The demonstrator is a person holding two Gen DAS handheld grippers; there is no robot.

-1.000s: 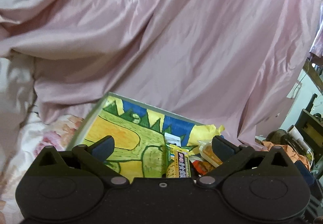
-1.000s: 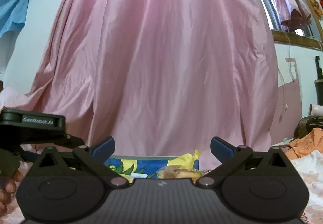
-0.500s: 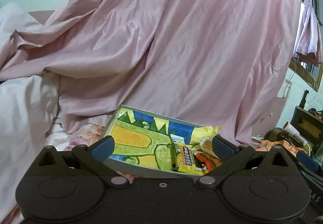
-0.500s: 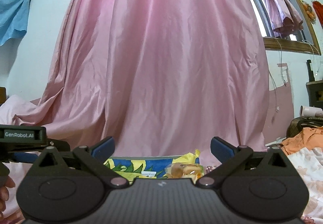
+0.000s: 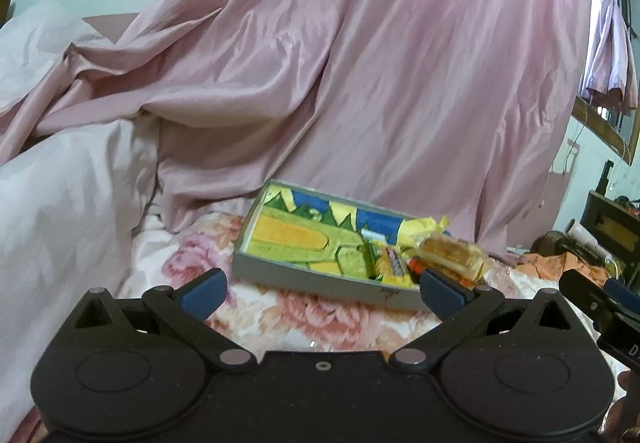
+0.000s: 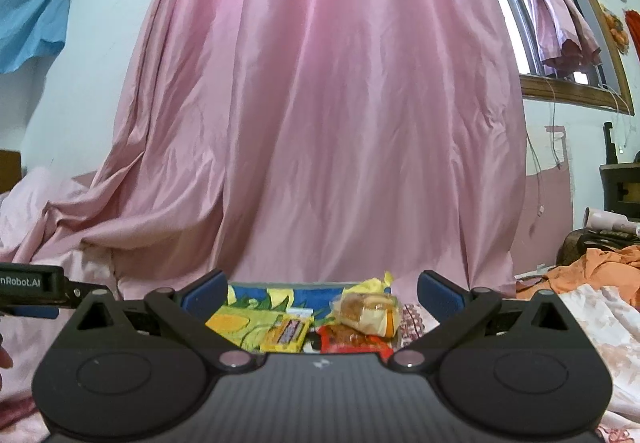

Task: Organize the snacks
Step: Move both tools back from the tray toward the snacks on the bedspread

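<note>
Resting on bed: a grey tray (image 5: pixel 280 275) with a bright yellow, green and blue drawing on its floor is lying on a floral bedspread (image 5: pixel 320 319), in front of a hanging pink curtain (image 5: pixel 360 63).
Snacks: all are sitting bunched at the tray's right end, leaving the left part bare.
Yellow packet: a small yellow snack packet (image 5: pixel 394 266) is lying flat on the tray floor, beside a red packet (image 6: pixel 352 339).
Clear-wrapped pastry: a pastry in clear wrap (image 5: pixel 450 257) is resting on top of the other snacks, leaning over the tray's right edge.
Yellow wrapper: a crumpled yellow wrapper (image 5: pixel 424 227) is sticking up behind the pastry, at the tray's far side.
Left gripper: the left gripper (image 5: pixel 322 287) is hovering above the bedspread just short of the tray's near wall, its jaws standing wide apart and gripping nothing.
Right gripper: the right gripper (image 6: pixel 320 291) is hanging over the tray's snack end, jaws spread wide with nothing between them.
Surroundings: orange clothing (image 6: pixel 592 267) is lying in a heap to the right, and blue cloth (image 6: pixel 28 7) is hanging on the wall at upper left.
</note>
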